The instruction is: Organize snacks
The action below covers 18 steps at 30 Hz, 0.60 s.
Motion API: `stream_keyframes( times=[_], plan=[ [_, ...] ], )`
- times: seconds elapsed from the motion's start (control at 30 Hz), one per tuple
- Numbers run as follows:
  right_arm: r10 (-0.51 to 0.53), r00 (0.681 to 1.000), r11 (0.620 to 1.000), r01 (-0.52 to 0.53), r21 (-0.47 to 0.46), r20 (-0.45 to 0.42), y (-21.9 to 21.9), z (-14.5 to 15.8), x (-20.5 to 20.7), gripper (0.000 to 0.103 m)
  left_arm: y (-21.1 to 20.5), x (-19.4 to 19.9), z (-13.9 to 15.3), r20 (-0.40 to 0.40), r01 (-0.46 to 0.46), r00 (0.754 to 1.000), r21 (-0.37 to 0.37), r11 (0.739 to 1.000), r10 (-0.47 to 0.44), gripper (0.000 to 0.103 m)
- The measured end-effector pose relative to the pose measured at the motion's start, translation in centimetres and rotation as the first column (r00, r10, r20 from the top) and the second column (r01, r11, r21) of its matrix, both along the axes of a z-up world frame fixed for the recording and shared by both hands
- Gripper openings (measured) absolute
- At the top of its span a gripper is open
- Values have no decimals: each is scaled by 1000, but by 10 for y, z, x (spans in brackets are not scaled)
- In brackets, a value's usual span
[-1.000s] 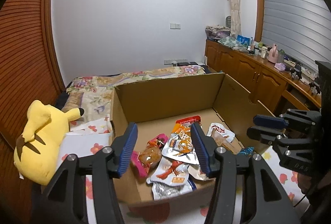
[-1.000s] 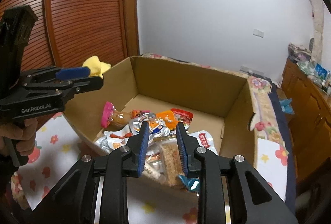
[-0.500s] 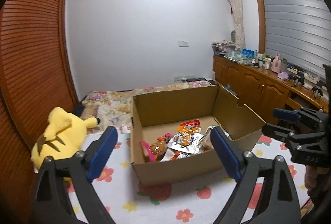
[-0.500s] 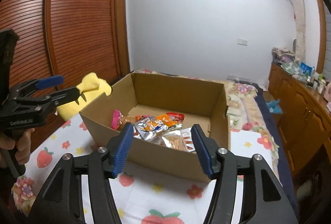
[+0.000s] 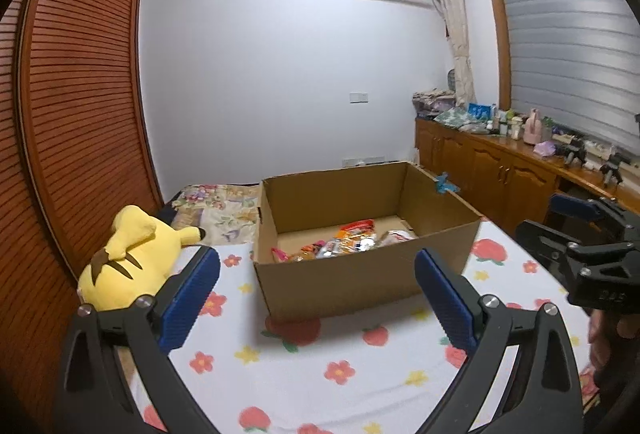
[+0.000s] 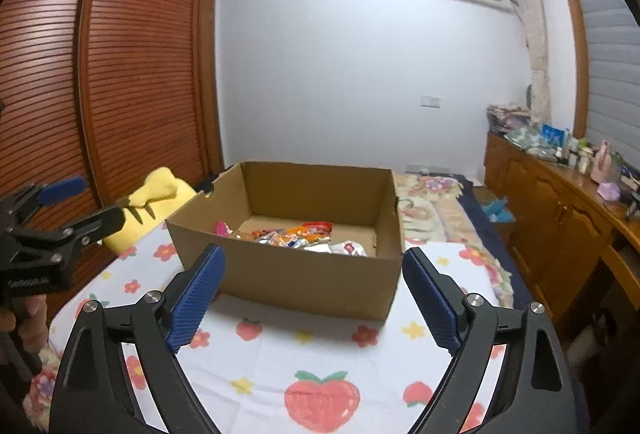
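An open cardboard box (image 5: 360,278) (image 6: 304,274) stands on the flowered sheet, with several snack packets (image 5: 344,242) (image 6: 296,234) lying on its floor. My left gripper (image 5: 316,294) is wide open and empty, held back from the box's near wall. My right gripper (image 6: 314,292) is also wide open and empty, back from the box. Each gripper shows at the edge of the other's view, the right one (image 5: 580,234) and the left one (image 6: 60,209).
A yellow plush toy (image 5: 132,258) (image 6: 156,201) lies left of the box beside the wooden slatted wardrobe (image 5: 72,113). A wooden cabinet (image 6: 560,218) with clutter on top runs along the right wall. A quilt (image 6: 432,201) lies behind the box.
Both grippers have pulled back and up from inside the box and opened wide. The box now sits farther away in both views.
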State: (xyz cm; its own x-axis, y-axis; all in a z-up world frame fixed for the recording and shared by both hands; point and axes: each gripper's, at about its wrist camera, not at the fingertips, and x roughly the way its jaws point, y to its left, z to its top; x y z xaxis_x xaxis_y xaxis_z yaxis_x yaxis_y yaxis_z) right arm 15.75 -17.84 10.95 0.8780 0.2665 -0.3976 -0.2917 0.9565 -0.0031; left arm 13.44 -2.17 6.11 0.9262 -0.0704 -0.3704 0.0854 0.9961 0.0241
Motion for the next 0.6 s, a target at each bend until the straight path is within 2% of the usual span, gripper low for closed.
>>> stream_keyframes(
  times=[0.17,0.6],
  plan=[
    [-16,1000,1000,16,10,-3,-7,-2,-14,92,-3,-17,-4,-12,-6,1000,-12,1000,6,99],
    [-26,1000,999,25,19,5,-12,-4,-26,92,-7,-30,-12,-40,-18,999,-9,1000,18,99]
  ],
)
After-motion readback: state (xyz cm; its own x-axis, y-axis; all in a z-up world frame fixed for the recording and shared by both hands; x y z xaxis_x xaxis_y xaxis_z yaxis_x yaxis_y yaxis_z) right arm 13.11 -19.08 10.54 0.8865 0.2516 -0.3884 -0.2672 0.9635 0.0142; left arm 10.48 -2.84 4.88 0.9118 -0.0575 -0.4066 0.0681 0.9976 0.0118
